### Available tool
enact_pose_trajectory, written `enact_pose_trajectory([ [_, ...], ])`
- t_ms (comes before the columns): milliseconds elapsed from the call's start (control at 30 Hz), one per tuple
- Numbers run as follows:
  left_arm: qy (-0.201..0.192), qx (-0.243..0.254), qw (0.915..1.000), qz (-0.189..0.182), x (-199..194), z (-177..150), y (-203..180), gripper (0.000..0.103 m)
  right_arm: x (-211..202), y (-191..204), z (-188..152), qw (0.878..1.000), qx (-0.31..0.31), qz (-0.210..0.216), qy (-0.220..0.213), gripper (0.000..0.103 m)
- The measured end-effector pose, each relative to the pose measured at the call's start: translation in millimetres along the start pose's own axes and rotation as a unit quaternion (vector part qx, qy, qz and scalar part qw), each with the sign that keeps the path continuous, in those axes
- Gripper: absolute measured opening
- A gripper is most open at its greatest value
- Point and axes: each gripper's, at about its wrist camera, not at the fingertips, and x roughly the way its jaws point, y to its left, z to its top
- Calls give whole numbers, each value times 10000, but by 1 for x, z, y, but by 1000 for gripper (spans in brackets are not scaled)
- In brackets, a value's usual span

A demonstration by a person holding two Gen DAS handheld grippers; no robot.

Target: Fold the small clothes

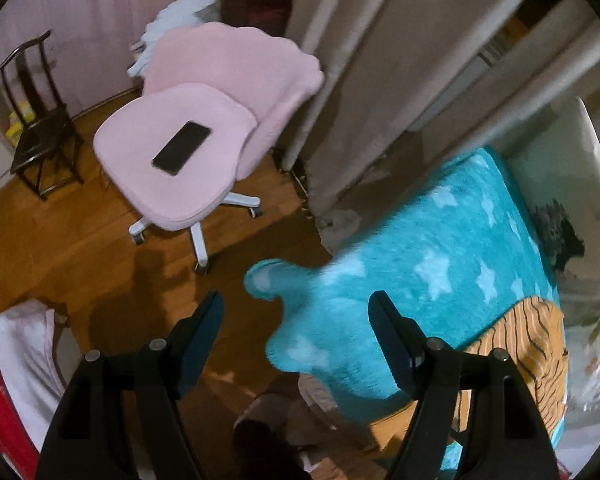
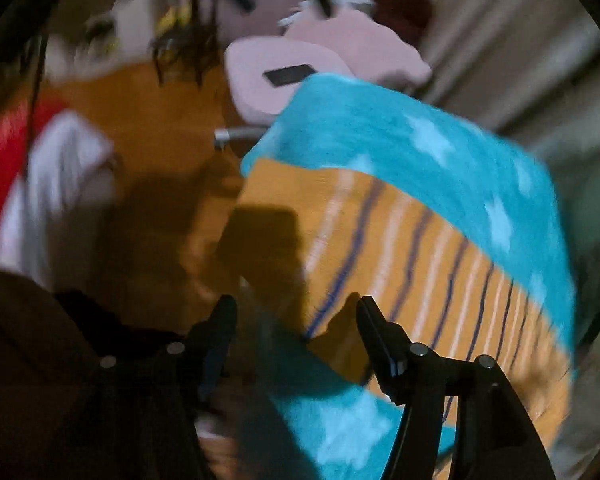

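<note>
Over striped garment (image 2: pixel 400 248) on teal blanket (image 1: pixel 440 256), both grippers' fingers apart, no legible writing

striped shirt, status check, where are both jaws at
Left gripper jaws open, empty. Right gripper jaws open, nothing gripped. Orange striped shirt lying on teal star blanket, not yet folded. Nothing in the way.

Fluffy turquoise blanket (image 1: pixel 440 248), striped orange knit cloth (image 2: pixel 400 248), glossy wooden floor (image 1: pixel 60 248), matt pink upholstered chair (image 1: pixel 172 168).
</note>
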Motion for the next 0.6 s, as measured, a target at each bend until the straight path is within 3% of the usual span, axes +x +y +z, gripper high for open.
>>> enact_pose_trajectory([
  [133, 26, -34, 10000, 9, -2, -8, 10, 74, 18, 21, 4, 9959, -560, -707, 44, 67],
  [267, 51, -63, 10000, -24, -1, -7, 12, 74, 23, 20, 11, 9954, -524, -806, -59, 64],
  [300, 52, -67, 10000, -41, 0, -6, 11, 74, 21, 16, 14, 9958, -424, -805, -116, 50],
  [333, 50, -60, 9999, -74, 1, -5, 11, 74, 24, 9, 24, 9958, -322, -841, -172, 26],
  [400, 24, -30, 9999, -111, 3, -3, 6, 74, 11, -12, 32, 9982, 179, -504, -264, 12],
  [500, -3, 62, 9998, -183, 6, 2, -5, 74, -9, -55, 45, 9900, 1309, 86, -524, 10],
  [600, 10, 155, 9996, -254, 11, 5, -17, 74, -43, -112, 48, 9642, 2437, 435, -953, 10],
])
